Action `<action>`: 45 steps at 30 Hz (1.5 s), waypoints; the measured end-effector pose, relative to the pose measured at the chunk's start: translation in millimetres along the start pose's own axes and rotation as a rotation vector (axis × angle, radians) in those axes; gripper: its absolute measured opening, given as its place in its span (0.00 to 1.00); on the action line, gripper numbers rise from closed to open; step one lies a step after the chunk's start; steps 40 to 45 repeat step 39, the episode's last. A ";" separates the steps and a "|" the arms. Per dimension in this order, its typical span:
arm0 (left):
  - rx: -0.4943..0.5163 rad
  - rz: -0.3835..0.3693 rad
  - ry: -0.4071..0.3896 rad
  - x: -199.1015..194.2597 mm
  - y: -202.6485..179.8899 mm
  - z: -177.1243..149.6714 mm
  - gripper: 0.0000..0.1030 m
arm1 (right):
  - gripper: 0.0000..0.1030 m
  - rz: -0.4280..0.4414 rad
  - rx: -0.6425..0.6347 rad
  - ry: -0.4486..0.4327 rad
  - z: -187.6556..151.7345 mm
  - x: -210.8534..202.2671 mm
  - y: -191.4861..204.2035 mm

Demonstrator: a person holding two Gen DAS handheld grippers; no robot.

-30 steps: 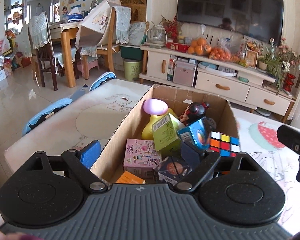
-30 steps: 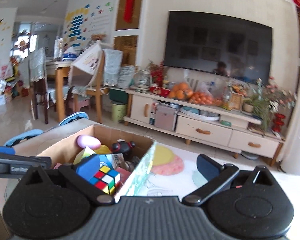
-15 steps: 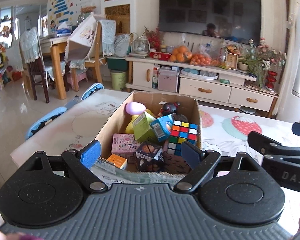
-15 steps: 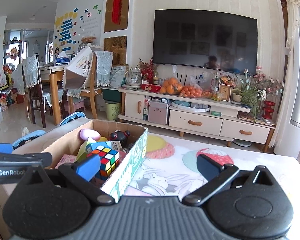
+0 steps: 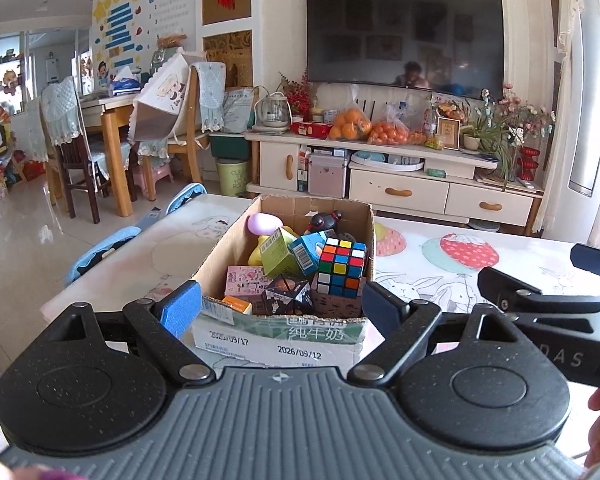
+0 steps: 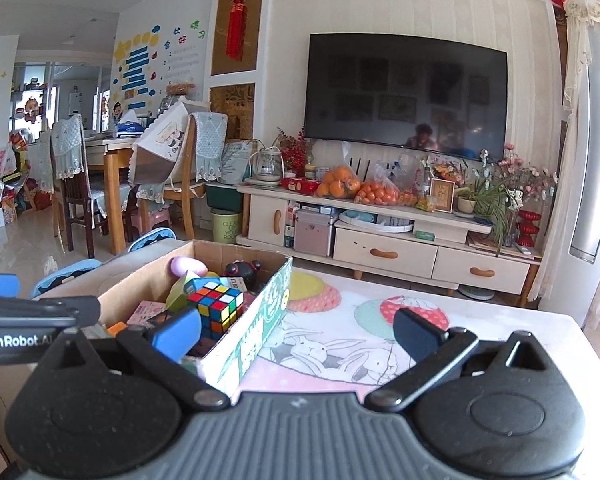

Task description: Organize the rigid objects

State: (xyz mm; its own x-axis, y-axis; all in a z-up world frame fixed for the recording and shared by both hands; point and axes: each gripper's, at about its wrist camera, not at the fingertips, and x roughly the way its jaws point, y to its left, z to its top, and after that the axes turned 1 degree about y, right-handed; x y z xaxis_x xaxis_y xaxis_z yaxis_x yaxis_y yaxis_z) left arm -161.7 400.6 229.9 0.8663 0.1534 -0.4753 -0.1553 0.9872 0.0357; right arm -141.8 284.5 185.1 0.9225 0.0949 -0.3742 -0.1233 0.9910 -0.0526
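Left hand-held gripper (image 5: pixel 280 310): you held it spread wide and empty, its pads flanking the near end of the box (image 5: pixel 284 336) without touching it.
Right hand-held gripper (image 6: pixel 298 330): you held it wide too, nothing between the fingers; its left pad sat in front of the box's near corner, its right pad over the bench (image 6: pixel 480 320).
Box: it stood on the bench, open-topped and packed full.
Cube (image 5: pixel 342 267): it lay on top of the pile, at the right wall, tilted.
Purple egg (image 5: pixel 265 223): it rested at the far left corner.
Green carton (image 5: pixel 280 253): it leaned mid-box, just left of the cube.
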 end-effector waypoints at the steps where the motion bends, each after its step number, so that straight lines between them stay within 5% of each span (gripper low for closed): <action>1: 0.003 0.004 -0.003 -0.8 -0.8 -0.5 1.00 | 0.99 -0.002 -0.002 -0.003 -1.2 -2.9 0.3; 22: 0.047 0.030 -0.056 -2.8 -12.7 -12.3 1.00 | 0.99 -0.032 -0.022 -0.022 -10.7 -21.7 -0.7; 45: 0.052 -0.071 -0.011 26.8 -41.4 -23.0 1.00 | 0.99 -0.090 0.054 0.009 -39.9 -3.9 -49.3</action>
